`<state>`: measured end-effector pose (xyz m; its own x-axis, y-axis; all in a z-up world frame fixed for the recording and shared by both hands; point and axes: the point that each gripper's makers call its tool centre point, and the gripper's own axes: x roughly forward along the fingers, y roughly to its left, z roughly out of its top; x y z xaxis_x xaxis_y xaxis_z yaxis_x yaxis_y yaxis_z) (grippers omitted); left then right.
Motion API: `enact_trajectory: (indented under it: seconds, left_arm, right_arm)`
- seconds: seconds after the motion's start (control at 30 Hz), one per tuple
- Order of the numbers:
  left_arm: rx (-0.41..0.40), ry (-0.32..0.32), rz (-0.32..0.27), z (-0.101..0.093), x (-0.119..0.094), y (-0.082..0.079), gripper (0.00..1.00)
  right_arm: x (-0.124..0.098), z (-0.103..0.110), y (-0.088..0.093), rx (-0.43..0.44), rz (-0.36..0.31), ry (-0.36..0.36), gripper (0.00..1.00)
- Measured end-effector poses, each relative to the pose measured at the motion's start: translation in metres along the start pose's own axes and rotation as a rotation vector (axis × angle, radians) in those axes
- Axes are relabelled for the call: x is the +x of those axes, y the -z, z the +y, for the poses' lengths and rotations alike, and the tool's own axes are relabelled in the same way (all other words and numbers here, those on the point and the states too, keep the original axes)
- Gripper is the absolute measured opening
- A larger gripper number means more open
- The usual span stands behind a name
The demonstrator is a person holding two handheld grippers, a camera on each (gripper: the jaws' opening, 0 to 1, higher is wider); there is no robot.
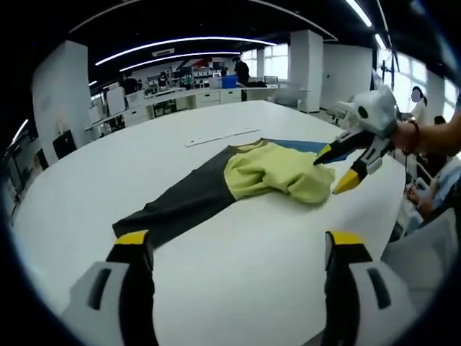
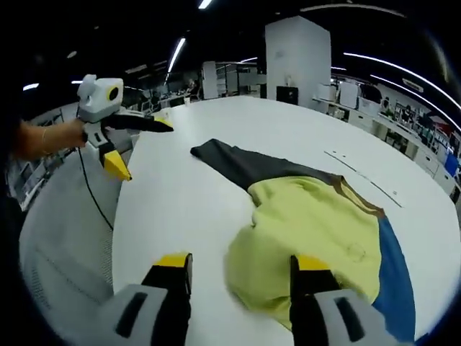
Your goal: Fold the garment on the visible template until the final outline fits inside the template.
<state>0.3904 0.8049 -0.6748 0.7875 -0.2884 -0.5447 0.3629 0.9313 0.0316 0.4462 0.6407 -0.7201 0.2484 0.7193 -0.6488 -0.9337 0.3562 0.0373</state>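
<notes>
Your yellow-and-charcoal fabric garment (image 2: pixel 310 216) lies bunched on the white table (image 1: pixel 238 267), over the blue template (image 2: pixel 396 281) at four o'clock. Both the left gripper (image 1: pixel 238 249) and right gripper (image 2: pixel 241 267) are spread, empty; next, likely pinch the yellow hem and fold.

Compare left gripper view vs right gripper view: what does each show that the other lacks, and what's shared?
Left gripper view alone: the right tongs seen from outside, jaws apart at the yellow part's edge, and the left tongs' own jaws, apart over bare table.

Right gripper view alone: the left tongs from outside, jaws apart and held off the table edge by a hand; a faint round mark on the yellow fabric; the right tongs' own jaws, apart.

Both: the white table, the garment with its dark sleeve, yellow body and a blue strip.
</notes>
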Motion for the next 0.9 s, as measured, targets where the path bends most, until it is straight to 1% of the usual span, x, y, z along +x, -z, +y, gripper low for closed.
enact_trajectory:
  seconds: [0.07, 0.17, 0.3, 0.33, 0.4, 0.43, 0.5, 0.63, 0.73, 0.8, 0.9]
  left_arm:
    - [0.007, 0.012, 0.004, -0.005, 0.000, 0.002, 0.97]
    - [-0.011, 0.027, -0.010, -0.012, 0.001, 0.001, 0.97]
    - [-0.017, 0.037, -0.001, -0.016, 0.001, 0.003, 0.96]
    - [-0.016, 0.037, -0.004, -0.017, 0.001, 0.002, 0.96]
    - [-0.014, 0.041, -0.006, -0.019, 0.001, 0.002, 0.96]
    - [-0.004, 0.052, -0.001, -0.022, 0.002, 0.003, 0.96]
    - [0.011, 0.057, 0.009, -0.027, 0.003, 0.003, 0.95]
    - [0.028, 0.064, 0.006, -0.033, 0.005, 0.001, 0.95]
    - [0.042, 0.072, 0.013, -0.036, 0.007, 0.002, 0.95]
    - [0.049, 0.075, 0.019, -0.038, 0.008, 0.002, 0.94]
    - [0.051, 0.088, 0.015, -0.042, 0.009, 0.000, 0.94]
  right_arm:
    - [0.006, 0.003, 0.004, -0.017, 0.021, 0.002, 0.50]
    - [0.015, -0.003, 0.014, -0.057, 0.059, 0.038, 0.49]
    - [0.026, -0.008, 0.022, -0.032, 0.085, 0.055, 0.47]
    - [0.029, -0.009, 0.024, -0.032, 0.091, 0.061, 0.45]
    - [0.031, -0.013, 0.028, -0.065, 0.119, 0.082, 0.42]
    - [0.032, -0.014, 0.028, -0.074, 0.122, 0.087, 0.39]
    - [0.034, -0.017, 0.029, -0.067, 0.126, 0.095, 0.36]
    - [0.037, -0.026, 0.034, -0.045, 0.139, 0.121, 0.27]
    - [0.038, -0.028, 0.033, -0.020, 0.136, 0.135, 0.24]
    - [0.038, -0.032, 0.033, -0.017, 0.134, 0.148, 0.19]
    - [0.039, -0.038, 0.032, 0.015, 0.121, 0.158, 0.14]
